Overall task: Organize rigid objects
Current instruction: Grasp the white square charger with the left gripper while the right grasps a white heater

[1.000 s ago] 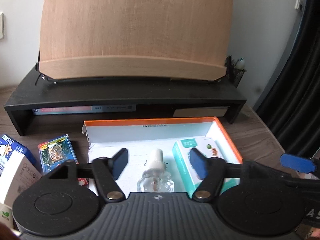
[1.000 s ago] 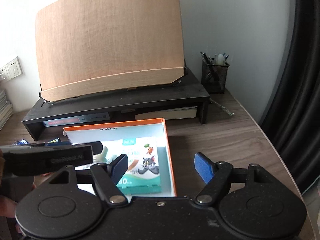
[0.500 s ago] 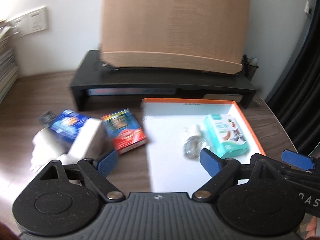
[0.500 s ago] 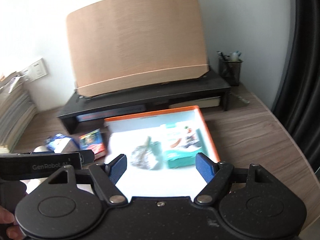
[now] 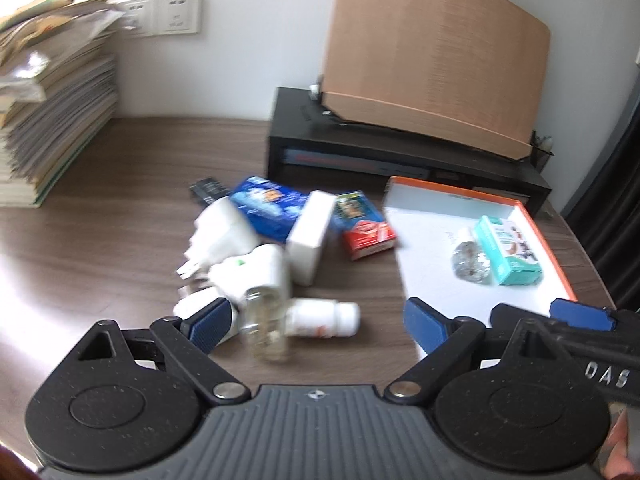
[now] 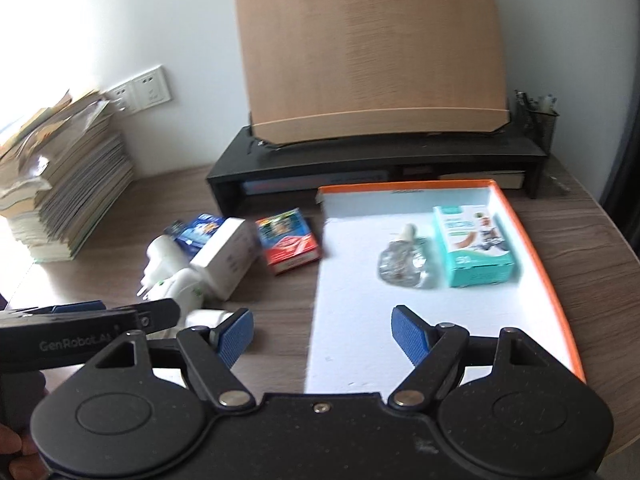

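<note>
An orange-rimmed white tray (image 5: pixel 556 258) (image 6: pixel 532 248) holds a clear glass bottle (image 5: pixel 469 262) (image 6: pixel 404 266) and a teal box (image 5: pixel 507 250) (image 6: pixel 472 246). Left of the tray lies a pile: a red card box (image 5: pixel 362 226) (image 6: pixel 287 244), a white box (image 5: pixel 311 236) (image 6: pixel 226 256), a blue box (image 5: pixel 268 206), white plug adapters (image 5: pixel 224 236), a clear jar (image 5: pixel 266 328) and a white pill bottle (image 5: pixel 322 318). My left gripper (image 5: pixel 318 322) is open and empty above the jar and pill bottle. My right gripper (image 6: pixel 324 334) is open and empty over the tray's front left edge.
A black monitor stand (image 6: pixel 376 160) with a curved wooden board (image 6: pixel 372 60) stands at the back. A stack of books and papers (image 5: pixel 48 120) is at the far left. A mesh pen holder (image 6: pixel 536 120) is at the back right. Dark curtains hang on the right.
Both grippers have pulled back and up from the tray. The left one has swung left, over the pile of loose objects. The glass bottle stays in the tray.
</note>
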A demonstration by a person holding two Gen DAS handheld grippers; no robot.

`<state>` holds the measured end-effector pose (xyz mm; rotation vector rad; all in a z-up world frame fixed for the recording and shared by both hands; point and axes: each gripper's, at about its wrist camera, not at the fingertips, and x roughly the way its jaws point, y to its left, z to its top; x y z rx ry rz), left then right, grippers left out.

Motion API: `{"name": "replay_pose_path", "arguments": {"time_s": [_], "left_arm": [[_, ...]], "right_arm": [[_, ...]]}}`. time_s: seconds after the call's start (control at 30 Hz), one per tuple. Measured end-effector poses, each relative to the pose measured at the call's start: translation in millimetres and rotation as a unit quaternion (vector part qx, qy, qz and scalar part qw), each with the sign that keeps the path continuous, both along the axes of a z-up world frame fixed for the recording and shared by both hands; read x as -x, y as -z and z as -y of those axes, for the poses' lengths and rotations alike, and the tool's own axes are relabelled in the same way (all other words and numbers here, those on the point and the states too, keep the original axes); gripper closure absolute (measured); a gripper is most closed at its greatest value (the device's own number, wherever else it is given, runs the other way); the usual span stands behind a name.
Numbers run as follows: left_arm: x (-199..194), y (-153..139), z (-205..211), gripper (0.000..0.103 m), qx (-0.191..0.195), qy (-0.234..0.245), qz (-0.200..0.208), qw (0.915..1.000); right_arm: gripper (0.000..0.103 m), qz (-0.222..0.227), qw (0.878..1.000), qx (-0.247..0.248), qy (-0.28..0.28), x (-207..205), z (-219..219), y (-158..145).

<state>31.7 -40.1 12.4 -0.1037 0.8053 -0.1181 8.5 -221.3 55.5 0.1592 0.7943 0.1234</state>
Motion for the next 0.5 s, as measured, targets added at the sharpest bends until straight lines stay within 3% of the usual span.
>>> {"name": "replay_pose_path", "arguments": {"time_s": [0.5], "left_arm": [[4.1,24.9,-64.1,0.007,-0.005,-0.065,-0.023,0.9976]], "right_arm": [[0.013,-0.018,0.999,0.005,-0.048,-9.7,-41.6,11.1]]}}
